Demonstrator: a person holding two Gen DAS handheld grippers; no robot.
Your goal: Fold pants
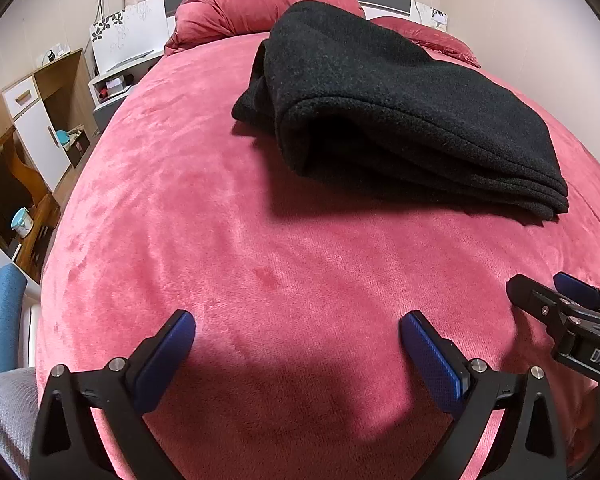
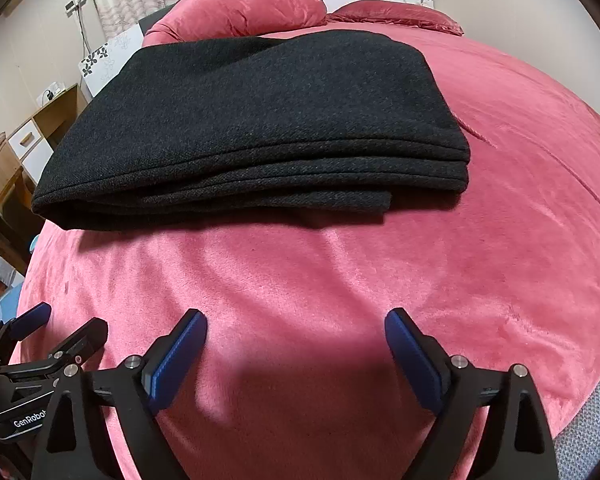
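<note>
Both tongs hang nearest, over bare bedspread: left tongs [image 1: 298, 330] and right tongs [image 2: 296, 326] each stand wide apart, gripping nothing, side by side and angled down. Toward 12 o'clock from them, well apart, the black pants [image 2: 252, 132] lie stacked in several layers on the pink bed [image 2: 340, 280]. That empty, backed-off stance suggests folding is finished and the bundle left to rest.

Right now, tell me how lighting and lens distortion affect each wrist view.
Left wrist view: fisheye bulges the pink bedspread into a dome, with dark corners; the left gripper casts a soft shadow beneath. Right wrist view: same bulge; the black folded pants stay sharp, a dark shadow along their near edge, and the right gripper shadows the cover.
</note>
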